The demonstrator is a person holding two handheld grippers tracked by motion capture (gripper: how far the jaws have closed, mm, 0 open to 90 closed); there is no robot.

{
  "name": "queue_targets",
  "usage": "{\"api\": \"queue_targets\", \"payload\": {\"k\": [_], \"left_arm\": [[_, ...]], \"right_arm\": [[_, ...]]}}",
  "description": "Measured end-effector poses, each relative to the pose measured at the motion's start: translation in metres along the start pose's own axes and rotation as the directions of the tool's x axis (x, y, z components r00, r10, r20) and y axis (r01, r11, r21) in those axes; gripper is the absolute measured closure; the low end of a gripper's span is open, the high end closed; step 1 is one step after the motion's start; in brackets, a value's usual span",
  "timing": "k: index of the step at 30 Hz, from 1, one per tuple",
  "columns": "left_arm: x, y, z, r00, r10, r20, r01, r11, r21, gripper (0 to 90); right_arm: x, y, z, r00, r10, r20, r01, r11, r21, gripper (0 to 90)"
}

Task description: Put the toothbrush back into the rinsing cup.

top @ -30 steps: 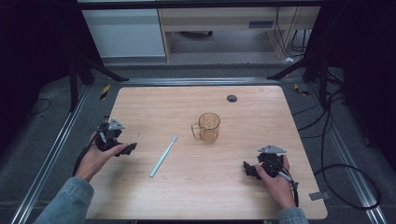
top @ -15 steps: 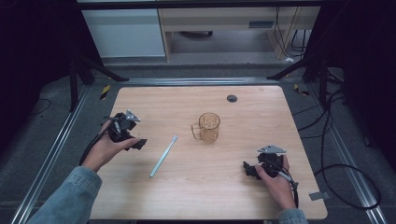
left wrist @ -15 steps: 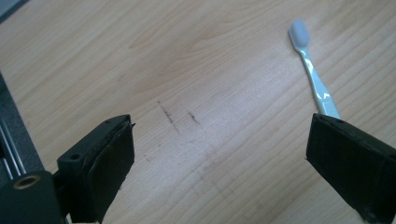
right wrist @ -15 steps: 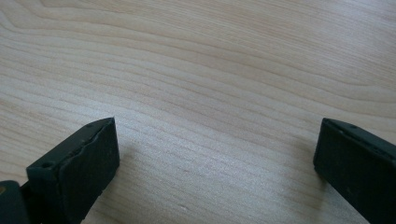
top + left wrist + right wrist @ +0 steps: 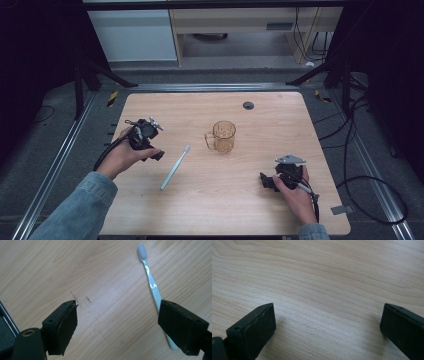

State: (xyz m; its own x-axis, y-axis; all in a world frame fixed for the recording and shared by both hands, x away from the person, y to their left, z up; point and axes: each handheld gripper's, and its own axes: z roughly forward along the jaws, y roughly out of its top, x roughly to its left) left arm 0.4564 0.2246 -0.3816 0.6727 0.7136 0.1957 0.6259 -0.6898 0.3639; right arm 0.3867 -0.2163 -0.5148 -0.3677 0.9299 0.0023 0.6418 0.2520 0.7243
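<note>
Two grippers: one in each of my hands, both low over the table, well apart from each other.
Right gripper (image 5: 267, 181): nearest me, at the near right of the table; jaws spread wide with bare wood grain between them in the right gripper view; it holds nothing.
Left gripper (image 5: 152, 152): at the left side of the table, lifted off the wood; jaws wide apart though they have just been closing a little; nothing is between the pads.
Toothbrush (image 5: 152, 285): pale blue-green with a white head, lying flat on the wood just beside my left gripper; in the left gripper view its handle end runs behind the right-hand jaw, head pointing away; not gripped.
Toothbrush, from above (image 5: 175, 167): lies slantwise, head towards the cup, handle towards me.
Cup (image 5: 222, 136): clear amber, with a handle on its left side, upright near the table's middle, beyond the toothbrush and apart from it.
Table (image 5: 200, 210): light wood laminate with rounded corners; faint dark scuff marks show in the left gripper view.
Grommet (image 5: 248, 105): small dark round disc in the tabletop near the far edge.
Floor: grey carpet around the table, metal rails along both sides, black cables (image 5: 360, 150) looping at the right.
Far end: black stand legs, a white cabinet (image 5: 132, 35) and a pale wooden unit behind it.
Writing: none that I can read.
</note>
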Motion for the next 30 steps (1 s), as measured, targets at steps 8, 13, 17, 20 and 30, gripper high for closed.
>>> {"api": "queue_targets", "payload": {"k": [8,13,17,20,30], "left_arm": [[-0.009,0.018,0.001,0.9991,0.029,0.030,-0.030,0.9983,0.049,22.1],[-0.020,0.026,0.007,0.9977,0.043,0.052,-0.048,0.9954,0.083,25.7],[-0.027,0.032,0.013,0.9964,0.059,0.061,-0.066,0.9899,0.126,28.1],[-0.029,0.035,0.017,0.9954,0.061,0.073,-0.072,0.9860,0.150,29.4],[-0.035,0.041,0.041,0.9946,0.021,0.102,-0.044,0.9741,0.222,34.2]], "right_arm": [[0.000,0.000,0.001,1.0000,-0.002,0.002,0.002,1.000,-0.002,0.6],[0.000,0.000,0.001,1.0000,-0.004,0.002,0.004,1.000,-0.002,0.6],[0.000,0.000,0.001,1.0000,-0.001,0.002,0.001,1.000,-0.002,0.6],[0.000,0.000,0.001,1.0000,-0.003,0.002,0.003,1.000,-0.002,0.6],[0.000,0.000,0.001,1.0000,-0.005,0.003,0.005,1.000,-0.003,0.6]]}}
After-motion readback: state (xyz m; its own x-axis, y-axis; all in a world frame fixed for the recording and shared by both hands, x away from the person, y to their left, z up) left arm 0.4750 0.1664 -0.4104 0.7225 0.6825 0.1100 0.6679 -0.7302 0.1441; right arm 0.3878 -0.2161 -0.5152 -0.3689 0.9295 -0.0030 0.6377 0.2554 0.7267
